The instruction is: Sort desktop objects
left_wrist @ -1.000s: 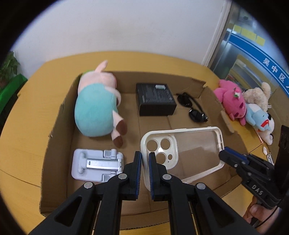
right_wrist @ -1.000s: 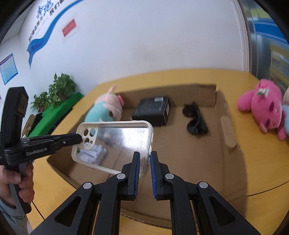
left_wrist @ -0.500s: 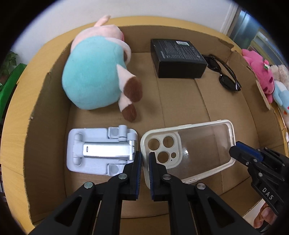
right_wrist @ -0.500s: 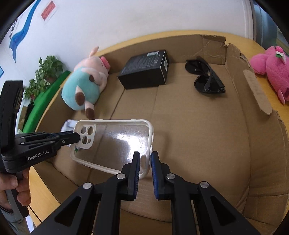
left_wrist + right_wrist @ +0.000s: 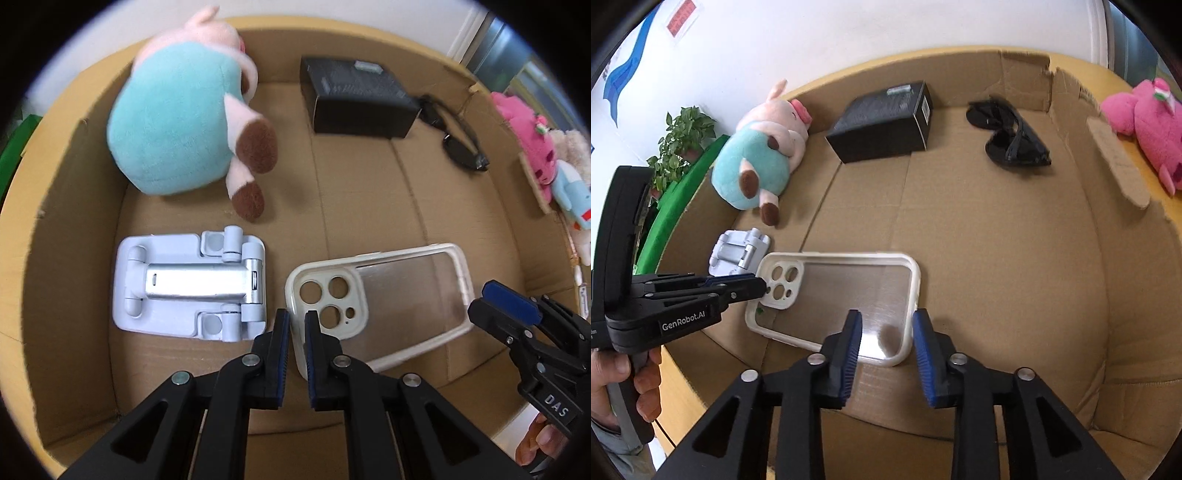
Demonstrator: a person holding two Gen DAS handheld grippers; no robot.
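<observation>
A clear phone case with a cream rim (image 5: 391,302) (image 5: 838,295) lies low in the cardboard box (image 5: 74,206) (image 5: 997,229). My left gripper (image 5: 296,325) (image 5: 759,286) is shut on the case's camera-end edge. My right gripper (image 5: 886,325) (image 5: 495,306) is open, its jaws either side of the case's other end, apart from the rim. A white folding phone stand (image 5: 192,288) (image 5: 738,251) lies just left of the case.
In the box lie a teal-and-pink pig plush (image 5: 184,122) (image 5: 757,162), a black box (image 5: 358,96) (image 5: 886,122) and black sunglasses (image 5: 458,136) (image 5: 1012,140). A pink plush (image 5: 1145,122) (image 5: 528,136) and other soft toys sit outside the right wall on the yellow table.
Both grippers have lowered the case into the box. My right gripper, shut on the case's end before, has opened and let go. My left gripper keeps its hold.
</observation>
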